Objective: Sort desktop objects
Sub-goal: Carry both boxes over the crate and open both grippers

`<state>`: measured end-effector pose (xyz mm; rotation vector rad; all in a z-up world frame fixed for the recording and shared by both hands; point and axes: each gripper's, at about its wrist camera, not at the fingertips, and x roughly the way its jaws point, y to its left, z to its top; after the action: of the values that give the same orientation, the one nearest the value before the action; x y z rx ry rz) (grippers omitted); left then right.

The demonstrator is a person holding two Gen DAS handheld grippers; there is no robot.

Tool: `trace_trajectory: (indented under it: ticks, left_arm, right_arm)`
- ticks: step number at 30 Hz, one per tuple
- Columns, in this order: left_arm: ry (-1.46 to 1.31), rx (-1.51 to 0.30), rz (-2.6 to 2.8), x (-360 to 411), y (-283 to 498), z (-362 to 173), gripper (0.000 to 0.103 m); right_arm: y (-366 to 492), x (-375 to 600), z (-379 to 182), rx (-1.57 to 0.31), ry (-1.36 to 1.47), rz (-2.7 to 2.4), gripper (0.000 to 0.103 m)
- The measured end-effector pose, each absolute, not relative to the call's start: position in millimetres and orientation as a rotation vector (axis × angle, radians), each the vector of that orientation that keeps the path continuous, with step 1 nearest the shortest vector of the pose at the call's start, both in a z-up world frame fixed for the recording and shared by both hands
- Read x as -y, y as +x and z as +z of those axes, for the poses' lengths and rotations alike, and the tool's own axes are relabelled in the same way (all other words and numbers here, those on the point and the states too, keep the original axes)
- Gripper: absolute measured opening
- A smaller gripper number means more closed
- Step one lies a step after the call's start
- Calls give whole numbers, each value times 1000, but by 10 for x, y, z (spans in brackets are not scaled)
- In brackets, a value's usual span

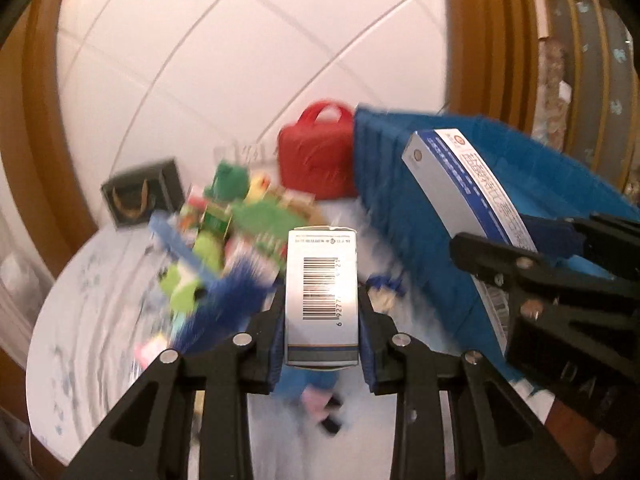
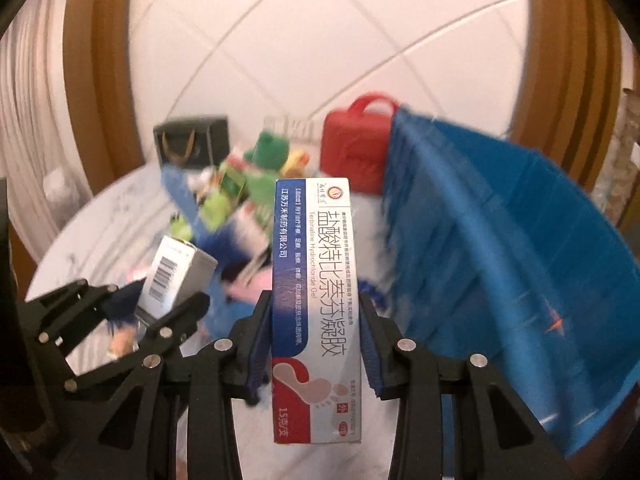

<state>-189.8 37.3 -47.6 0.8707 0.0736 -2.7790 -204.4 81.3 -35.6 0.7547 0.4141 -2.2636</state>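
I grip 1 barcode box in my left fingers and 1 gel box in my right fingers, so next I drop both in the blue bin.

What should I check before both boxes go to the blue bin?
1. Left gripper shut on the barcode box: ok, pads on both sides.
2. Right gripper shut on the terbinafine gel box: ok, held lengthwise.
3. Both boxes lifted off the round table: ok.
4. Blue bin on the right side, open: ok; its contents: cannot tell.
5. Grippers apart from each other: ok, though close.
6. Toy pile undisturbed: cannot tell, blurred.
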Motion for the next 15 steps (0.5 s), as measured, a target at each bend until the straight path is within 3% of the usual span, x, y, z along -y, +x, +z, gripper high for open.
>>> trace_trajectory:
  ticks: [8, 15]
  left_arm:
    - [787, -64, -2911, -1231, -2676, 399, 30]
    - [1006, -273, -2941, -1870, -3917, 806, 30]
  right_arm:
    - [-2940, -1640, 569, -402, 624, -2389, 39]
    - [-4385, -2252, 950, -400, 739, -2434, 39]
